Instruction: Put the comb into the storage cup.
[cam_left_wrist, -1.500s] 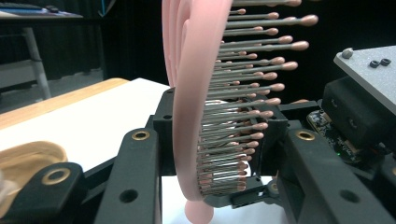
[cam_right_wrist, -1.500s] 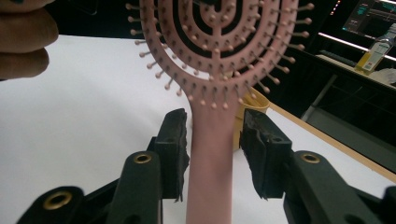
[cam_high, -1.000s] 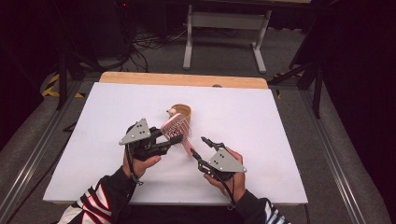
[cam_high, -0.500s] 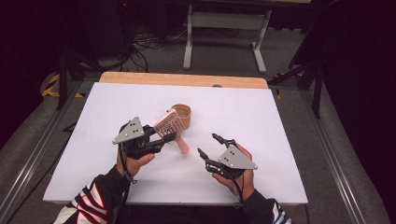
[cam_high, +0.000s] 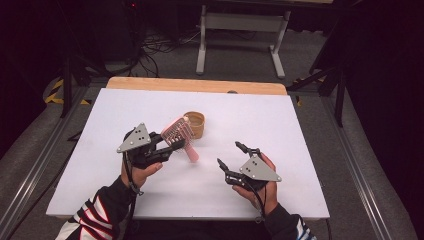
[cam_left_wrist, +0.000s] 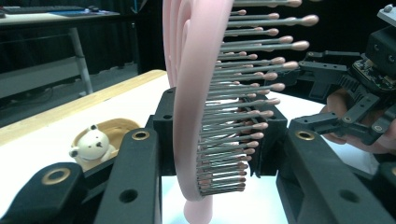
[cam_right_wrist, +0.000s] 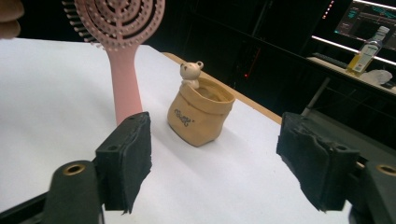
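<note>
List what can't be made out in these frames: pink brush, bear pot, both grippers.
- Pink plastic hairbrush: top of the head cut off by the upper edge in the left gripper view; the left gripper covers part of it in the high view.
- Tan bag-shaped pot with a small cream bear figurine: printed mark too small to read; inside hidden by its rim.
- Right gripper: pads too small in the high view.

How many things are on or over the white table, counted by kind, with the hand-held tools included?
Pink hairbrush: 1
Tan pot with a bear figure: 1
Hand-held tongs, left tongs and right tongs: 2
Total: 4
</note>
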